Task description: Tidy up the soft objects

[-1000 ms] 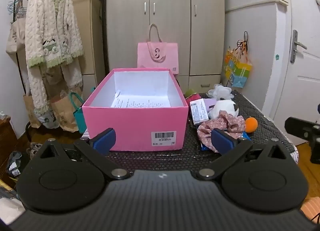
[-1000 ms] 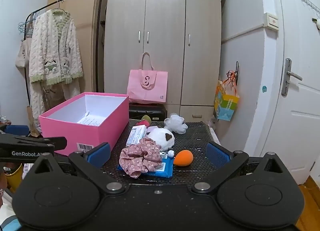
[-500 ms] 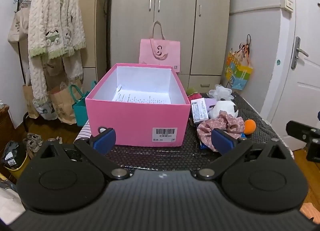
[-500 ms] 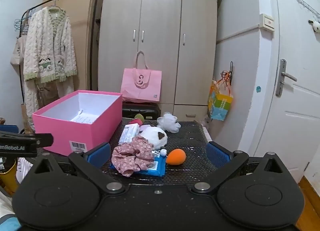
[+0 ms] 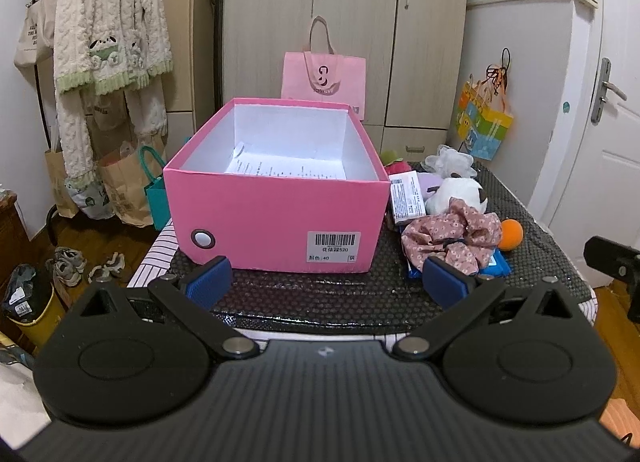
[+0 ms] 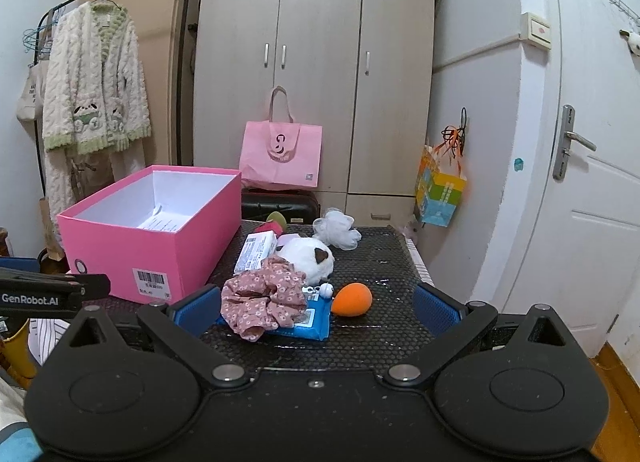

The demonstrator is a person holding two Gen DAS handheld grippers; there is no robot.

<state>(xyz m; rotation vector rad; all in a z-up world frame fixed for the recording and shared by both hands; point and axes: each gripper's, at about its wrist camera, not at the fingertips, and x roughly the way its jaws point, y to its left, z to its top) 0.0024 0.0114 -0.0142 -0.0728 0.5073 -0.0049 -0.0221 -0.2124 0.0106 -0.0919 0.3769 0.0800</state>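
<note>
Hovering at the near edge of the worktop (image 5: pixel 320 298), the left claw (image 5: pixel 326 280) is spread wide with nothing between its blue pads, and it faces the pink box (image 5: pixel 276 214) dead centre in its view. That box stands open-topped, with a printed sheet of paper (image 5: pixel 280 170) lying on its white floor. Over in the right wrist view, the right claw (image 6: pixel 316 308) is spread apart too, gripping nothing, low in the frame in front of the pile of soft things. Front of the pile: a floral scrunchie (image 6: pixel 264 298) draped on a blue wipes pack (image 6: pixel 308 322), and an orange sponge (image 6: pixel 352 299) just to the right of them. Behind those sits a white plush toy (image 6: pixel 308 256), with a white packet (image 6: pixel 256 250) to its left, beside the box wall. Farther back lies a white mesh puff (image 6: pixel 336 228), and a green and pink item (image 6: pixel 272 222) peeks out near the box's far corner. Everything soft sits outside the box, to its right in both views. A pink tote bag (image 6: pixel 282 156) leans against the wardrobe (image 6: pixel 316 62) behind.
</note>
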